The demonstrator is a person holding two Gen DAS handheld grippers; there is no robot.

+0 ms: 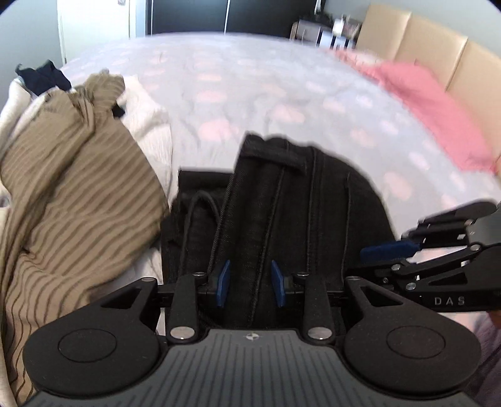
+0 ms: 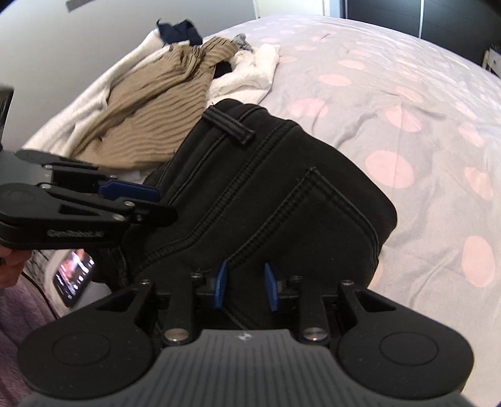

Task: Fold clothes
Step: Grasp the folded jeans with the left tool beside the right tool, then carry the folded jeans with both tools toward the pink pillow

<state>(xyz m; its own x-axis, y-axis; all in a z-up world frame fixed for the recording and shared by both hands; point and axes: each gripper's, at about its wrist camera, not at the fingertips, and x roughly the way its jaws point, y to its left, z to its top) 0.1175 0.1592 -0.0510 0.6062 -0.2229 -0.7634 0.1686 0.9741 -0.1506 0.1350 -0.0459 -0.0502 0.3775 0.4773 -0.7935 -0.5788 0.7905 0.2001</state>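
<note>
We see a pair of black jeans (image 1: 281, 213) lying folded on the bed (image 1: 250, 94), near its front edge, with the waistband and a belt loop pointing toward the far side. The bed wears a grey cover with pink spots.

Our left claw (image 1: 250, 283) hangs over the near part of the jeans. Its blue pads (image 1: 223, 283) stand apart with dark denim showing between them; we cannot tell whether they press on the cloth. Our right claw (image 2: 244, 286) sits over the seat of the jeans beside a back pocket, its blue pads (image 2: 271, 286) likewise apart with fabric in the gap, and again the contact is not clear.

Toward the left edge of the bed lies a heap of clothes: a tan striped garment (image 1: 72, 194) on top, a white garment (image 2: 247, 73) under and beside it, and a dark navy piece (image 2: 180, 29) at the far end. The tan garment touches the left side of the jeans. A pink cloth (image 1: 438, 103) lies toward the right edge of the bed, near a beige headboard (image 1: 438, 50). In the right wrist view a phone (image 2: 75, 275) with a lit screen shows low at the left.
</note>
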